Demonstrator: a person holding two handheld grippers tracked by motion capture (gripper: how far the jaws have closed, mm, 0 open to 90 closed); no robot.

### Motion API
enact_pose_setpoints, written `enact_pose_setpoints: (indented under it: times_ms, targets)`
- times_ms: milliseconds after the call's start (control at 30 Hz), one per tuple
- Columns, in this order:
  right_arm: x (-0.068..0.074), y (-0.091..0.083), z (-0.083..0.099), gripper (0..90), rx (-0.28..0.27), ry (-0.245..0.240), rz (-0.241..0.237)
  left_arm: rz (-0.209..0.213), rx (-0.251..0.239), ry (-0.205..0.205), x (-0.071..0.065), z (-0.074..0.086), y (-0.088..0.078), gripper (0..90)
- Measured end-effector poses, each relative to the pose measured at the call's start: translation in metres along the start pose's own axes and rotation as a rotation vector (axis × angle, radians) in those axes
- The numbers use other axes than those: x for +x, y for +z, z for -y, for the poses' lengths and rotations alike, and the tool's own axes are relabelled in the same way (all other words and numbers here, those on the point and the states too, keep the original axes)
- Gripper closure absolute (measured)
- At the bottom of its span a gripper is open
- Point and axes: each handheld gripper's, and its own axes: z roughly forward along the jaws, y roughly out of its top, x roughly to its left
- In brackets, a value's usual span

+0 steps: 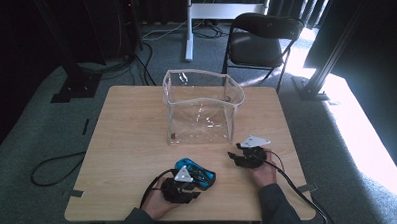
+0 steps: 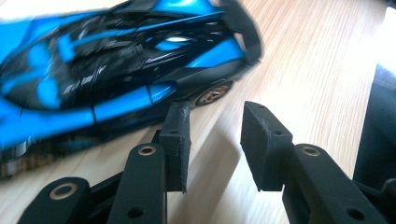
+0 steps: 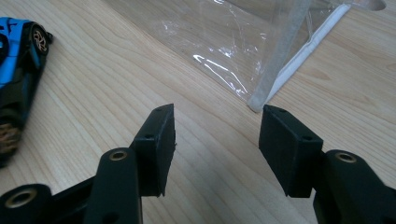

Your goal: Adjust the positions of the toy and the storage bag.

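Wooden table carried a clear open-topped bag at its far middle. Blue toy car lay on the near edge, long axis across the left gripper, just left of its part-open, empty jaws, one pad close by the car's side. Right gripper sat farther off, half open, empty, pointing at the bag's corner. Left hand clearly nearer.

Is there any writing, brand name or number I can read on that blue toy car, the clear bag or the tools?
None can be read.
Blue toy car: blurred, no lettering shows.
Clear bag: no print shows; a small dark tag at its bottom corner is too small to read.
Left gripper and right gripper: plain black jaws, no markings.
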Motion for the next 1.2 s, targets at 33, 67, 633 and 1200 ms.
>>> enact_pose_setpoints:
  times_ms: [33, 67, 633, 1200]
  targets:
    - [0.0, 0.0, 0.0, 45.3, 0.0, 0.0, 0.0, 0.004, -0.001, 0.003, 0.0, -0.003, 0.003, 64.5]
    - [0.0, -0.001, 0.0, 45.2, 0.0, 0.0, 0.002, 0.006, -0.006, 0.008, -0.001, -0.012, 0.009, 65.1]
    - [-0.005, -0.006, 0.003, 44.9, -0.01, 0.01, 0.006, 0.049, -0.006, 0.048, -0.004, -0.027, 0.029, 59.3]
    - [-0.004, -0.006, 0.004, 44.8, 0.003, 0.0, 0.009, 0.028, -0.058, 0.03, 0.001, -0.037, 0.032, 52.7]
